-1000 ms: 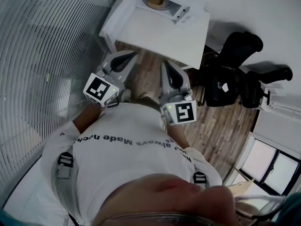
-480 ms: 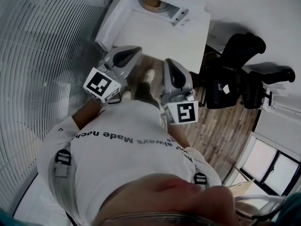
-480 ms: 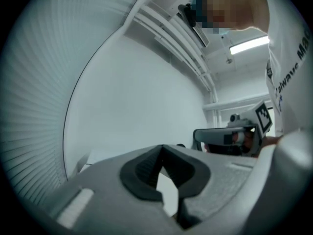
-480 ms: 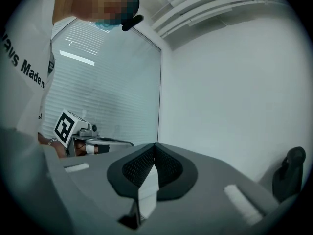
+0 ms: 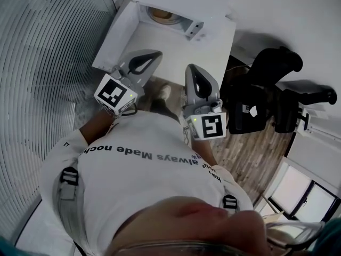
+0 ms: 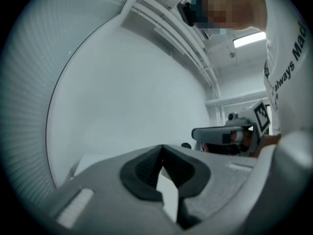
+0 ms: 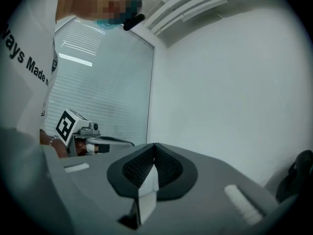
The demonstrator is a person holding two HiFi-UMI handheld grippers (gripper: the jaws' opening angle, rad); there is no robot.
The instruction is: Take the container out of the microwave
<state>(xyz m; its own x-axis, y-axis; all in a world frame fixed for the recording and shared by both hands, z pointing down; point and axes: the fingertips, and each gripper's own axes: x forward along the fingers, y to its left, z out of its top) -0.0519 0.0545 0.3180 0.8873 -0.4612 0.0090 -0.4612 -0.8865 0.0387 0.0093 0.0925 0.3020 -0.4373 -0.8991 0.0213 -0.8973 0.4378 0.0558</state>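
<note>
Evidently left tool (image 6: 161, 148), right tool (image 7: 154, 145) closed (empty).

**Head view.** A slatted blind wall (image 5: 48, 63) fills the left of the frame, and a plain white wall (image 5: 287, 9) fills the upper right. A white tabletop (image 5: 176, 47) stands at upper centre, over a wood-plank floor (image 5: 250, 143). Black office chairs (image 5: 272, 63) sit at right, near a dark-framed window (image 5: 301, 199) at lower right.

**Left gripper view.** A ceiling light strip (image 6: 249, 39) glows at upper right, with white ceiling beams (image 6: 171, 28) to its left.
</note>
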